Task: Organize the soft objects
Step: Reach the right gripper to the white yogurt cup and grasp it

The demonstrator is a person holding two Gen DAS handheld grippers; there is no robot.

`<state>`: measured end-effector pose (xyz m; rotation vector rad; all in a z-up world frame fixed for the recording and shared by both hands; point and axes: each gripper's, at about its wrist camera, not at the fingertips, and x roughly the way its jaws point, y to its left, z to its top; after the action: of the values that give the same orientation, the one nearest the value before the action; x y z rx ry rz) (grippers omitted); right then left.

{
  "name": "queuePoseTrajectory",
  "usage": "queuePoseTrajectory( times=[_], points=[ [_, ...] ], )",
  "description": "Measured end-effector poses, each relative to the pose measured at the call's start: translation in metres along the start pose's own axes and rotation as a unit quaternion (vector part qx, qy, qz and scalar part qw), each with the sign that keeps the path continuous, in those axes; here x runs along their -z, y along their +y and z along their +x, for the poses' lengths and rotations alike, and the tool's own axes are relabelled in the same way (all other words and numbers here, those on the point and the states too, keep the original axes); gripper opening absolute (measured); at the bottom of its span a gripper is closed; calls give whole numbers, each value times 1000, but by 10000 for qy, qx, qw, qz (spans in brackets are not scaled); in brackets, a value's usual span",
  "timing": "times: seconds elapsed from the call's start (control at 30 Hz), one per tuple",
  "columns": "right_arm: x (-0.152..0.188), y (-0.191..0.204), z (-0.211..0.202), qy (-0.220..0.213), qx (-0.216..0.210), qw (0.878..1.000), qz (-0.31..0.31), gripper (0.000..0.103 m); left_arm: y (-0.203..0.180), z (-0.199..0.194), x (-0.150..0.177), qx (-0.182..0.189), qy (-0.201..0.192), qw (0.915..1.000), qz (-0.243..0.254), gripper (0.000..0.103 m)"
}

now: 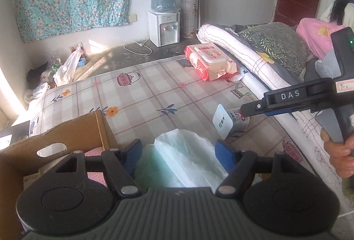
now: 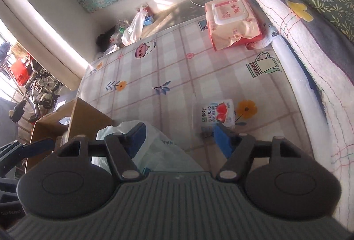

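A crumpled pale green and white plastic bag [image 1: 181, 158] lies on the checked bed sheet [image 1: 143, 96] beside a cardboard box [image 1: 66, 129]. My left gripper [image 1: 179, 151] hovers over the bag with its blue pads wide apart, and I see no grip on the bag. In the right wrist view the bag [image 2: 154, 147] sits under the left finger of my right gripper [image 2: 179, 138], which stands open. A small strawberry-print carton [image 2: 218, 114] lies just beyond its right pad. From the left wrist view, the right gripper [image 1: 245, 113] reaches the carton [image 1: 232, 122].
Pink patterned cloth [image 1: 95, 151] shows inside the box. A red wet-wipes pack [image 1: 210, 61] lies further up the bed. A rolled white quilt [image 1: 232, 45] and a leaf-print pillow [image 1: 276, 45] line the right side. A person's hand [image 1: 340, 158] holds the right gripper. Plastic bags [image 1: 66, 67] sit on the floor.
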<state>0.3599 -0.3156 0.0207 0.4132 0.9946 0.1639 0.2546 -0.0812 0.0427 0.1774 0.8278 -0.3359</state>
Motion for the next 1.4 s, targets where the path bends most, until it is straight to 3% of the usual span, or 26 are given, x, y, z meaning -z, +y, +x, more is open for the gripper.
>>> queuePoseTrajectory(
  times=[0.2,0.33,0.4,0.57,0.67,0.73,0.8,1.03,1.2,1.4],
  points=[
    [-21,-12,67,373,669,9968,-210,69,1,46,-30,-31,230,9997,113,73],
    [-24,-16,97,629,759,9948,-271,70,5,65,-39,-9,339,9993,148,73],
    [-25,-19,104,669,761,9945,-271,64,8,72,-41,7,416,9990,144,73],
    [-28,-36,103,611,467,9970,13,63,11,81,-46,64,451,9988,176,73],
    [-30,-58,101,637,-149,9955,690,62,8,83,-48,144,437,9986,277,73],
    [-28,-81,106,877,-822,9820,1457,62,4,85,-48,216,439,9980,400,73],
    [-22,-100,110,1044,-1203,9665,2015,63,-3,88,-48,288,465,9970,548,73],
    [-28,-110,85,616,-821,9767,1884,61,-37,98,-49,703,514,9888,1213,78],
    [-30,-110,79,593,-918,9770,1833,47,-66,120,-51,1241,994,9780,1349,78],
    [-19,-124,74,591,-1006,9715,2063,39,-86,154,-55,1410,1535,9710,1176,71]
  ],
)
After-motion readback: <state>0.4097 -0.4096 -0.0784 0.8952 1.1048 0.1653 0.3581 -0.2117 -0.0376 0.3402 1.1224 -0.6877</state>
